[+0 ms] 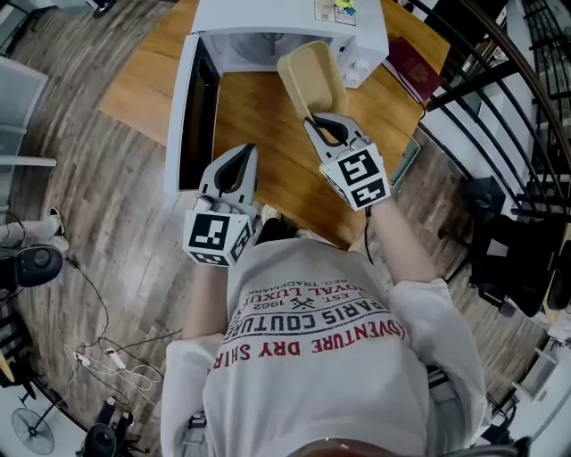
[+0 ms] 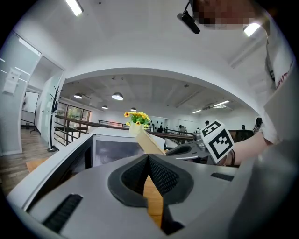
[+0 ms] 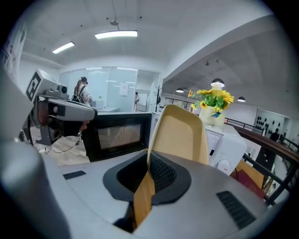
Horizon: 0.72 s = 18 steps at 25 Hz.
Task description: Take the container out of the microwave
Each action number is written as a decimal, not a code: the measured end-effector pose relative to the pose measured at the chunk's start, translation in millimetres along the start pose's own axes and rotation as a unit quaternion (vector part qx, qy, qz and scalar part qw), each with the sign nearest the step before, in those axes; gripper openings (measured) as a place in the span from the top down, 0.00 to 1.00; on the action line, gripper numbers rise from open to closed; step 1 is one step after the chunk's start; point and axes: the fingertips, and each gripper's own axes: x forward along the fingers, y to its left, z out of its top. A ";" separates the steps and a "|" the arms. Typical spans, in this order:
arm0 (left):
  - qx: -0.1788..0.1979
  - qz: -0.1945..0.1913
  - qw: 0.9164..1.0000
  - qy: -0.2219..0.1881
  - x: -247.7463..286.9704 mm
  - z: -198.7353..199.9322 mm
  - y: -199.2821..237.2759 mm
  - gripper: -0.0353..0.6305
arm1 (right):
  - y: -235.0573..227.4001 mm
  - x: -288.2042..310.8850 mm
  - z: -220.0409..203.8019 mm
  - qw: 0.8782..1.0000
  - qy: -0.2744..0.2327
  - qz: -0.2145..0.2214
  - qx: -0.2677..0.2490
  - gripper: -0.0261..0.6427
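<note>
A beige plastic container (image 1: 310, 76) hangs tilted on edge above the wooden table (image 1: 259, 125), just outside the white microwave (image 1: 294, 22). My right gripper (image 1: 314, 120) is shut on its near rim. In the right gripper view the container (image 3: 181, 135) rises straight up from between the jaws of the right gripper (image 3: 148, 158). The microwave door (image 1: 192, 107) stands swung open at the left. My left gripper (image 1: 241, 152) is beside that door, shut, holding nothing. In the left gripper view the left gripper (image 2: 148, 156) has its tips together, and the container (image 2: 149, 142) shows beyond them.
A dark red book (image 1: 412, 67) lies on the table right of the microwave. A vase of yellow flowers (image 3: 213, 103) stands on top of the microwave. Black railings (image 1: 500, 98) run along the right. Cables (image 1: 107, 357) lie on the plank floor at the left.
</note>
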 end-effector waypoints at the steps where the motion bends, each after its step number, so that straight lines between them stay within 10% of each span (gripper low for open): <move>1: 0.003 0.001 1.000 -0.002 -2.0 2.5 0.3 0.93 | 2.2 -7.5 3.3 1.000 -0.011 -0.003 0.004 0.90; 18: 0.038 0.009 0.998 -0.040 -8.3 33.0 7.1 0.93 | -20.0 -104.1 49.1 0.975 -0.190 -0.110 0.037 0.90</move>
